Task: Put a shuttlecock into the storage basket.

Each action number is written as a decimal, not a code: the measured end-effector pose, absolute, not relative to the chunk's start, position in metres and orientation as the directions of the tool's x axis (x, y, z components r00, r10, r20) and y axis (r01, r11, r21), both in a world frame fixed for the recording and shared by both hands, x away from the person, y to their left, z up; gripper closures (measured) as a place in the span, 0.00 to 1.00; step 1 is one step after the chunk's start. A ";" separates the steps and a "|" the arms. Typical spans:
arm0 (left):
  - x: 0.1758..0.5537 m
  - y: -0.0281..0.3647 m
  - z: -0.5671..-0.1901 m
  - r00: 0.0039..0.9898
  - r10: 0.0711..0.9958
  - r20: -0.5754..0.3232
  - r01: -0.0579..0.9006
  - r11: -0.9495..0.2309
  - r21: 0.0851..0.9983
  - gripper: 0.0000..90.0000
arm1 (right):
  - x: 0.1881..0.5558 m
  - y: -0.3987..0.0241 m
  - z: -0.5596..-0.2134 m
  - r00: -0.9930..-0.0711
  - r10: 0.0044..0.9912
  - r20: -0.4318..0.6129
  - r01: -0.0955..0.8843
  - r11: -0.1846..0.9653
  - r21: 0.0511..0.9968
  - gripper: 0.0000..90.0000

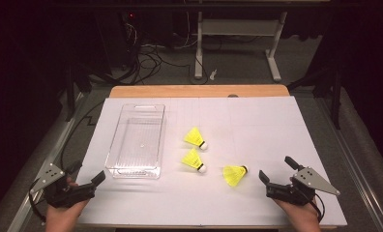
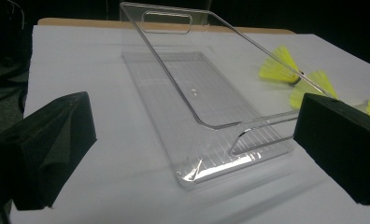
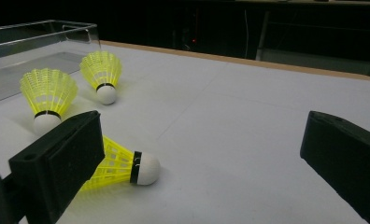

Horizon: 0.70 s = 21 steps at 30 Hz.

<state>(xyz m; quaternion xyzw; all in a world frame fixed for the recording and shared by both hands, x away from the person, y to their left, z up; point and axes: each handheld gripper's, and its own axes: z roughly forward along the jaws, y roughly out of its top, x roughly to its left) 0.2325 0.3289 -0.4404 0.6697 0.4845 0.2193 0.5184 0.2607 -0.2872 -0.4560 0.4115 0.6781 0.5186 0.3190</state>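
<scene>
**Start position: three shuttlecocks loose, tray empty**

Surface: white sheet (image 1: 257, 121) over a wooden table, dark room and cable-strewn floor beyond the far edge.

Near edge: left gripper (image 1: 85, 181) at 7 o'clock and right gripper (image 1: 276, 171) at 5 o'clock, each with jaws spread wide and holding nothing, both resting low at the sheet's front border.

Just ahead of the right gripper, at its 10 o'clock, lies the nearest shuttlecock (image 1: 234, 174) on its side, cork toward the gripper. Two more shuttlecocks (image 1: 194, 160) (image 1: 196, 138) stand farther in, near the clear plastic tray (image 1: 113, 159), which is empty.

Judgement: gathering not yet begun. Next move calls for the right gripper to advance and close on the near shuttlecock.

Room: wide open sheet at 1 to 3 o'clock; the tray's thin walls are the only edge to clear.
</scene>
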 end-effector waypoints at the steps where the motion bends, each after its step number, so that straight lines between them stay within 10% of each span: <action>1: 0.233 0.328 -0.441 0.437 0.876 -0.205 0.424 0.001 0.906 0.00 | 0.261 -0.287 -0.456 -0.458 0.889 -0.007 0.227 0.124 0.966 0.00; 21: 0.234 0.324 -0.443 0.463 0.863 -0.201 0.427 -0.019 0.904 0.00 | 0.261 -0.286 -0.455 -0.474 0.881 0.003 0.220 0.115 0.969 0.00</action>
